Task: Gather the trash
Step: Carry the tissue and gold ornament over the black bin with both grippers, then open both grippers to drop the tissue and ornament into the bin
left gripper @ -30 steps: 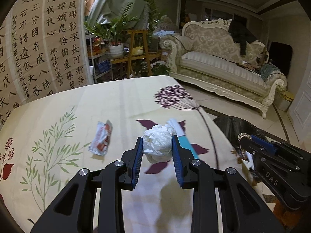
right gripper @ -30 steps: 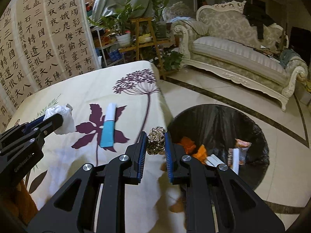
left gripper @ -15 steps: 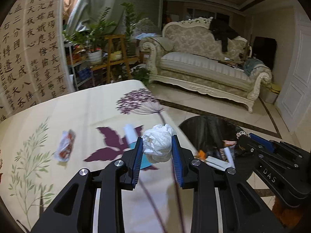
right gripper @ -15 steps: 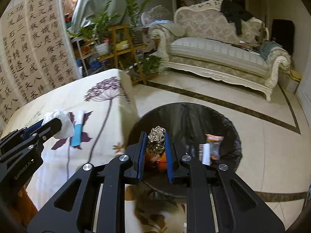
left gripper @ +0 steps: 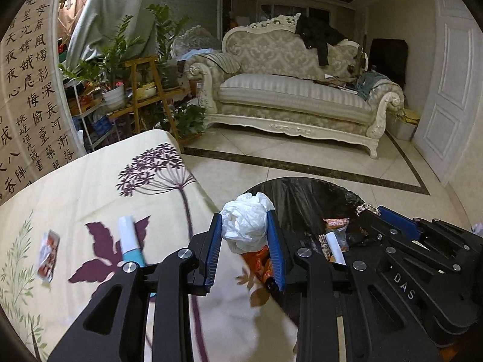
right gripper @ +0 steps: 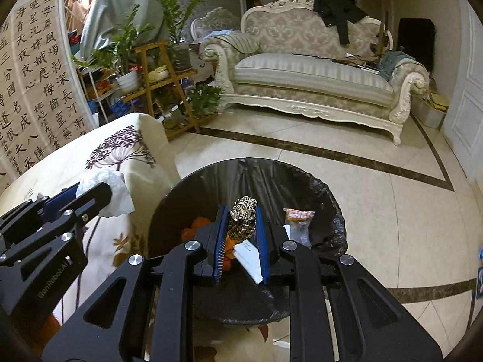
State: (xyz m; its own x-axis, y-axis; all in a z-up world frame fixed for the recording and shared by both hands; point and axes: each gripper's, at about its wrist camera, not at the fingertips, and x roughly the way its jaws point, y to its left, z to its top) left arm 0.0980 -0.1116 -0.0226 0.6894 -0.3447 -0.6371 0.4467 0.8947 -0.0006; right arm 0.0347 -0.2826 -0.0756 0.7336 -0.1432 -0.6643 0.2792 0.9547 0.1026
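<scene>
Over the black-lined trash bin [right gripper: 302, 187] beside the table [left gripper: 90, 187], the right hand-held gripper [right gripper: 241, 220] is clenched on a crumpled gold foil wrapper [right gripper: 243, 215], which hangs directly above the bin's open mouth, where an orange wrapper [right gripper: 297, 214] and a white paper slip [right gripper: 249, 258] already lie. The left hand-held gripper [left gripper: 245, 226] grasps a wadded white tissue [left gripper: 246, 223], at the table's edge and partly over the bin rim. Both pieces look very light, soft and crushable; neither is fragile, so a pinch across the middle of each wad holds well, though the tissue may cling to the pads on release and the foil may spring slightly. The tissue ball has no clear long axis, bulging above the fingertips; the foil stands a little taller than wide, its long axis roughly upright between the pads. On the table remain a white-and-blue tube [left gripper: 129, 238], its long axis running away from the camera with the white end farther off, and a small red-and-white packet [left gripper: 48, 252], flat, lengthwise in nearly the same direction.
</scene>
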